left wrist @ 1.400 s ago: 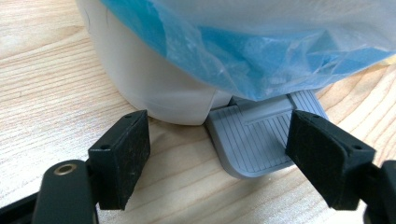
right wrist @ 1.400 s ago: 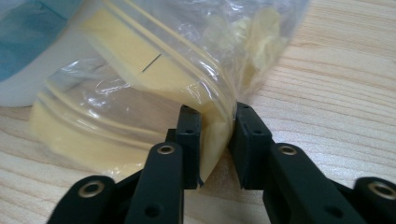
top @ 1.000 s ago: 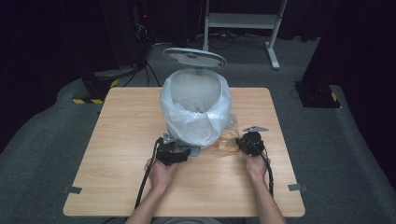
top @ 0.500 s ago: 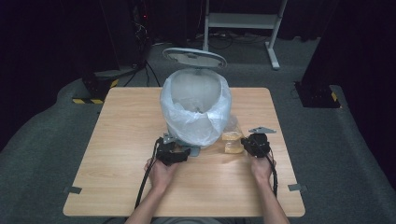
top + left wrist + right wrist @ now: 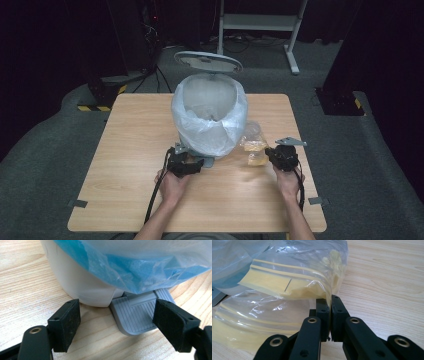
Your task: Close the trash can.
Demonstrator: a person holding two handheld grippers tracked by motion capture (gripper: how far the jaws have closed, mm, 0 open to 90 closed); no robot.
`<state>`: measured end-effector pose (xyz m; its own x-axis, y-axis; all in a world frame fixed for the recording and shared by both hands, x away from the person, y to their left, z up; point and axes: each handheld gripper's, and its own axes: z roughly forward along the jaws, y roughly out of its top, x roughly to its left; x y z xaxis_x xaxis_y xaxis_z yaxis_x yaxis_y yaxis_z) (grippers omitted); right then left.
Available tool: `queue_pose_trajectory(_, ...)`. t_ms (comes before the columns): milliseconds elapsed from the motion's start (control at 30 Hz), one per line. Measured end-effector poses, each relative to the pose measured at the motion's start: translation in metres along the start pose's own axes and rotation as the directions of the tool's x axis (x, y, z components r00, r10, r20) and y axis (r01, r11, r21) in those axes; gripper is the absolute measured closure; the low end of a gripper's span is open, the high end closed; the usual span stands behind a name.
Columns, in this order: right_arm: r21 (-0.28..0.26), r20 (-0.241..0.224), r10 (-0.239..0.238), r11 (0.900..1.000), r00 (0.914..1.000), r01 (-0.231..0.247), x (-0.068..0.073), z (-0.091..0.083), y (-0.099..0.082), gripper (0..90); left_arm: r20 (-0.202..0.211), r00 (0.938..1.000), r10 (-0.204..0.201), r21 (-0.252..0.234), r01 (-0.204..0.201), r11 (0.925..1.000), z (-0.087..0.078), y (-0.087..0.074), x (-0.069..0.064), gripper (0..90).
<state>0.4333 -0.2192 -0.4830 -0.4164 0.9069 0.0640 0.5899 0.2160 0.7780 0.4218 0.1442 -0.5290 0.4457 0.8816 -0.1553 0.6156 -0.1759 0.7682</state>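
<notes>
Landmark: white pedal bin (image 5: 210, 117), standing at the centre of the wooden surface (image 5: 125, 150), lid (image 5: 208, 61) tipped up behind it.

Bin: rounded white body, lined with a thin translucent bag (image 5: 200, 132) that is folded out over the rim and hangs down the outside. In the left gripper view the liner (image 5: 140, 267) reads blue where it drapes over the white wall (image 5: 80, 287), crinkled and glossy. A grey ribbed foot pedal (image 5: 140, 315) juts from the bin's base, lying flat on the wood.

Left gripper (image 5: 184, 164): sits at the near foot of the bin, at the pedal. Jaws spread, one pad on either side of the pedal's front edge; its own view (image 5: 125, 325) shows a gap between each pad and the pedal, nothing pinched.

Right gripper (image 5: 280, 156): right of the bin, near its base. Jaws pressed together on the edge of a clear zip-top bag (image 5: 252, 145); in its own view (image 5: 330, 315) the plastic edge runs between the pads.

Zip-top bag (image 5: 294, 282): transparent, wrinkled film with pale yellow content inside and a yellowish closure strip across it. It lies just right of the bin, one end against the liner. Whether it is clear of the surface cannot be told.
</notes>
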Motion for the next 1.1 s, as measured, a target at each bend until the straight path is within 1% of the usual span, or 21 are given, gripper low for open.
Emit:
queue_pose_trajectory(233,-0.005,0.013,-0.016,0.9999,0.9998,0.016,-0.002,-0.009,-0.002,87.2,0.000,1.0000,0.000,0.000,0.000,1.0000,0.000,0.000,0.000,21.9)
queue_pose_trajectory(333,-0.009,0.000,-0.007,0.9999,1.0000,0.007,-0.003,-0.013,-0.002,87.4,0.000,1.0000,0.000,0.000,0.000,1.0000,0.000,0.000,0.000,21.9)
queue_pose_trajectory(500,-0.005,-0.016,-0.026,0.9997,0.9995,0.026,0.000,-0.021,0.000,87.8,0.000,1.0000,0.004,-0.001,-0.004,1.0000,0.000,0.000,0.000,22.0)
queue_pose_trajectory(567,-0.009,-0.017,-0.025,0.9997,0.9995,0.025,-0.002,-0.024,0.000,87.8,0.001,1.0000,0.000,0.000,0.000,1.0000,0.000,0.000,0.000,22.0)
queue_pose_trajectory(667,-0.012,-0.013,-0.009,0.9999,0.9999,0.009,-0.005,-0.029,-0.001,87.8,0.000,1.0000,0.003,-0.001,-0.003,1.0000,0.000,0.000,0.000,22.1)
queue_pose_trajectory(800,-0.013,-0.005,-0.011,0.9999,0.9999,0.011,-0.007,-0.036,-0.002,87.8,0.000,1.0000,0.003,-0.001,-0.003,1.0000,0.000,0.000,0.000,22.1)
queue_pose_trajectory(867,-0.015,-0.007,-0.016,0.9998,0.9999,0.016,-0.008,-0.039,-0.002,87.8,0.001,1.0000,0.004,-0.001,-0.004,1.0000,0.000,0.000,0.000,22.2)
queue_pose_trajectory(967,-0.021,-0.013,-0.009,0.9997,0.9999,0.009,-0.008,-0.044,-0.002,87.7,0.000,1.0000,0.004,-0.001,-0.004,1.0000,0.000,0.000,0.000,22.2)
queue_pose_trajectory(1100,-0.029,-0.018,-0.018,0.9994,0.9997,0.017,-0.008,-0.050,0.001,87.7,0.000,1.0000,0.004,-0.001,-0.004,1.0000,0.000,0.000,0.000,22.2)
